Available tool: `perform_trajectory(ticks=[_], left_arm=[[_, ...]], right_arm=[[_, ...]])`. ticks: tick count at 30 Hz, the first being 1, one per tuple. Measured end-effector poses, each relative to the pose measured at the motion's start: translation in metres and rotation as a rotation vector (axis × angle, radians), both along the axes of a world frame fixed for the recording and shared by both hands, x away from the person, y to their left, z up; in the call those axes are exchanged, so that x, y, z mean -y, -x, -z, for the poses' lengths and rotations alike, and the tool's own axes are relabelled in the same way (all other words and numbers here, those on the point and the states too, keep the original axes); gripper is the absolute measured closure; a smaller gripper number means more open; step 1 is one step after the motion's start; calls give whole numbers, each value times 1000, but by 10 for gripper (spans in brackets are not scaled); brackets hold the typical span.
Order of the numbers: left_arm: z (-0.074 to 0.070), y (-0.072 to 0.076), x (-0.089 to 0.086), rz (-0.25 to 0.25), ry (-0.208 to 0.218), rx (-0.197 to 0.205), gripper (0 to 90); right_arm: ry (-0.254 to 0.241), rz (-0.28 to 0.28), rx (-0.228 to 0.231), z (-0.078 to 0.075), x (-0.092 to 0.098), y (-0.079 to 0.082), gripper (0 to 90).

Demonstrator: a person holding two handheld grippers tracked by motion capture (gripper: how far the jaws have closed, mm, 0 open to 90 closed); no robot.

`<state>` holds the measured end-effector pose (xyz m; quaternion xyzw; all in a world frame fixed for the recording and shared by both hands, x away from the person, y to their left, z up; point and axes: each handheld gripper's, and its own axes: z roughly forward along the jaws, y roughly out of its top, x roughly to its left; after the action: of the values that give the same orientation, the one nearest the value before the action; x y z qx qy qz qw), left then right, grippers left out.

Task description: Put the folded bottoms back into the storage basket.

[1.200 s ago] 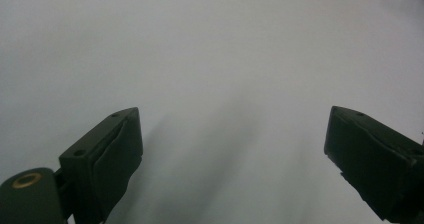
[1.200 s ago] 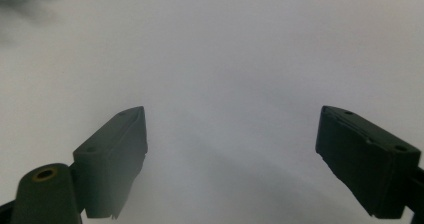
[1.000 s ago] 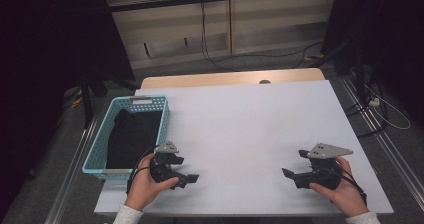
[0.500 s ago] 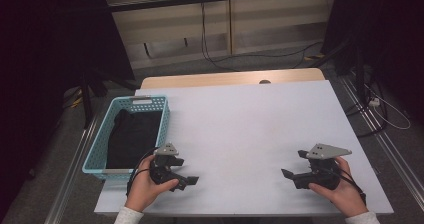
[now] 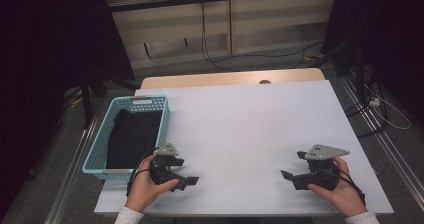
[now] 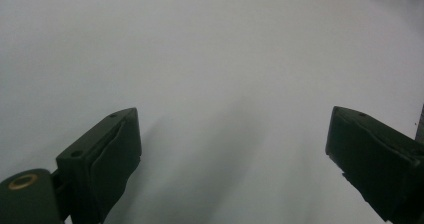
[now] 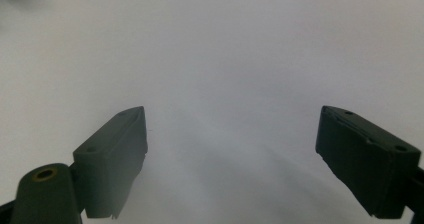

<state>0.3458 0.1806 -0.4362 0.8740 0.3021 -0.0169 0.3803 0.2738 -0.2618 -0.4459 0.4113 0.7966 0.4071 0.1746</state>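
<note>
My left gripper (image 5: 186, 171) rests low over the white table (image 5: 240, 124) near its front left, held in a hand, jaws pointing right. In the left gripper view the left gripper (image 6: 232, 119) stands open, with bare table between the black jaws. My right gripper (image 5: 292, 165) sits near the front right in the other hand, jaws pointing left. In the right gripper view the right gripper (image 7: 232, 113) is open too, nothing between its jaws. A light blue basket (image 5: 97, 149) stands at the table's left edge with a black cloth (image 5: 132, 136) lying inside.
A wooden tabletop strip (image 5: 230, 78) runs along the far edge of the white table. Cables (image 5: 380, 104) lie on the floor at the right, and shelving stands behind. Dark stands flank the table on both sides.
</note>
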Motion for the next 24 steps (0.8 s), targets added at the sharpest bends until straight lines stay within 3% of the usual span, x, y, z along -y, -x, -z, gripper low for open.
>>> perform_trajectory(ticks=[24], left_arm=[[-1,-1,2,13,-1,2,76]], right_arm=[[11,-4,-5,2,2,2,123]])
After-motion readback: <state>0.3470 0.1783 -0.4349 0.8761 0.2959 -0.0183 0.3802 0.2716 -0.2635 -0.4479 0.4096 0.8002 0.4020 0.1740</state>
